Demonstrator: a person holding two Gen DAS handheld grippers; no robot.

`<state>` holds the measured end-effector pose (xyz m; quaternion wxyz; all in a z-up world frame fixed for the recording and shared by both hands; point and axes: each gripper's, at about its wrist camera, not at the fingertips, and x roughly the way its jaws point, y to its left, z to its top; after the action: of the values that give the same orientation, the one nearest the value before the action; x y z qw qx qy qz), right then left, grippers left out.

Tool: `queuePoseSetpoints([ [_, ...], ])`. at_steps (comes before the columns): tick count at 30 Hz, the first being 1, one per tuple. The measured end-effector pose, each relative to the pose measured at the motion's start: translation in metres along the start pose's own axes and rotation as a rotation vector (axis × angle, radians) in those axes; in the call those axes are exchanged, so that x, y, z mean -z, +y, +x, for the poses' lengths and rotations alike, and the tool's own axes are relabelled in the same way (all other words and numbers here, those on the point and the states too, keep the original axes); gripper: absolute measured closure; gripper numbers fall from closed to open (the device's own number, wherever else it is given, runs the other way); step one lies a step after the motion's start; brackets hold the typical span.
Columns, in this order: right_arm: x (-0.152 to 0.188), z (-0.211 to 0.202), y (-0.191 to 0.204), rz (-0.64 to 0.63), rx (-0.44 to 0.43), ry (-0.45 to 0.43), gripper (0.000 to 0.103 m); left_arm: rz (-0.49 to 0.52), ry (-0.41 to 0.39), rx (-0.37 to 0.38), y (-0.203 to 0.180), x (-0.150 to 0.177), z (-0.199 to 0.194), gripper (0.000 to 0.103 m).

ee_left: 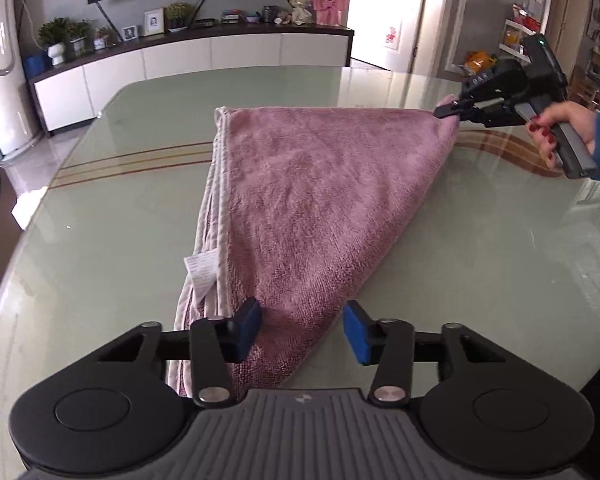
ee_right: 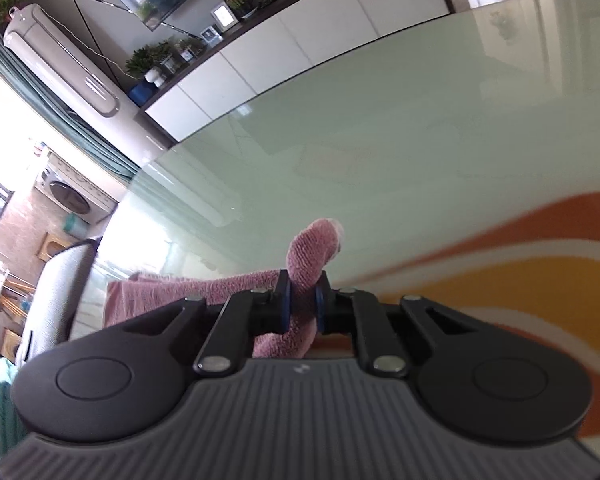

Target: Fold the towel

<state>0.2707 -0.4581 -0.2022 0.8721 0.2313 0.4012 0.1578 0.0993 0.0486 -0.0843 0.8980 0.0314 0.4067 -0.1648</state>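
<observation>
Pink terry towel (ee_left: 320, 200) lies in the middle of the glass surface (ee_left: 100, 240), already doubled into a rough triangle with its striped hem and a white care label (ee_left: 200, 270) along the edge at nine o'clock. The right tool (ee_left: 446, 111) is clenched on the towel's far corner at two o'clock; its own camera shows the cloth pinched between the blue pads (ee_right: 285, 300), a tuft poking out beyond them. A hand (ee_left: 560, 132) with a blue sleeve holds that tool. The left tool (ee_left: 302, 330) sits at six o'clock over the near tip of the towel, jaws apart with cloth between them but not yet pressed, so it grips nothing.

Judging from this, the step in hand is taking up the two corners for the next fold. What comes next likely calls for the left tool to bite the near tip firmly, then both corners to be carried together across toward the hem at nine o'clock, kept taut so the layers beneath do not drag or bunch.

Around the towel the surface carries nothing else; a sideboard (ee_left: 180, 56) with potted plants (ee_left: 56, 38), picture frames and a pink gift box (ee_left: 329, 2) stands well apart at twelve o'clock. Nothing blocks the path; slick glass may let the lower layers slide.
</observation>
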Motion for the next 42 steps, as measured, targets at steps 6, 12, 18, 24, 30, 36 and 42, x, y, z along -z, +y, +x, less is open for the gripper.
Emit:
queuePoseSetpoints([
  [6, 0.006, -0.050, -0.042, 0.003, 0.091, -0.018, 0.092, 0.063, 0.024, 0.089, -0.045, -0.004, 0.014, 0.061],
  [12, 0.009, -0.095, -0.082, 0.041, 0.164, -0.059, 0.092, 0.080, 0.026, 0.184, -0.097, -0.008, 0.032, 0.062],
  [18, 0.016, -0.104, -0.105, 0.070, 0.179, -0.073, 0.092, 0.142, 0.015, 0.182, -0.134, -0.006, 0.046, 0.061],
  [24, 0.022, -0.098, -0.106, 0.101, 0.179, -0.101, 0.070, 0.047, 0.022, 0.217, -0.118, -0.015, 0.047, 0.061],
  [30, 0.032, -0.105, -0.121, 0.184, 0.137, -0.114, 0.060, 0.085, 0.005, 0.176, -0.118, -0.014, 0.038, 0.061],
  [36, 0.037, -0.110, -0.133, 0.231, 0.101, -0.145, 0.070, 0.140, 0.001, 0.174, -0.119, -0.011, 0.025, 0.061],
  [42, 0.038, -0.108, -0.127, 0.188, 0.107, -0.150, 0.089, 0.086, -0.046, 0.132, -0.105, -0.013, 0.014, 0.061],
])
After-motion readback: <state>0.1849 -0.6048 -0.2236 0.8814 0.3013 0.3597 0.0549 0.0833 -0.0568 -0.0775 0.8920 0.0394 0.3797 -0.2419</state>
